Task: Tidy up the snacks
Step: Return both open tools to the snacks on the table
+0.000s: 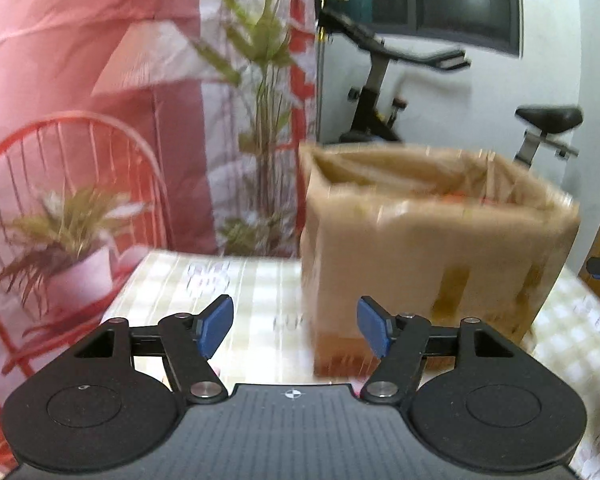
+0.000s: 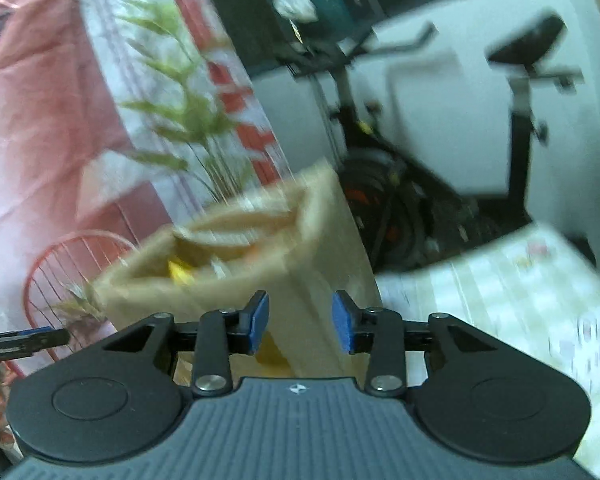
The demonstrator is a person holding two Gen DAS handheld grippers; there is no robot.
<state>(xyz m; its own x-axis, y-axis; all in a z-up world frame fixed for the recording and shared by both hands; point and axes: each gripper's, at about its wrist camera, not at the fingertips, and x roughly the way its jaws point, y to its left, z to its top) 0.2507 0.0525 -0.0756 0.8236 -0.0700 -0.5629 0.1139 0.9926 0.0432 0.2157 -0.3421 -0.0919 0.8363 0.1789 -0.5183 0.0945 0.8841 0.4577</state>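
Left claw [image 1: 295, 326] over table [image 1: 240, 284], jaws apart, nothing between them. Cardboard box [image 1: 428, 248] on table just ahead and right of left claw, top open, contents blurred. Potted plant [image 1: 66, 248] on wire chair [image 1: 80, 132] off table's far-left corner. Tall plant [image 1: 260, 80] behind table, left of box. Exercise bike [image 1: 380, 92] behind box. Right claw [image 2: 300, 322] with box directly ahead and left, bare table to right, bike beyond; left claw's tip at far left edge.
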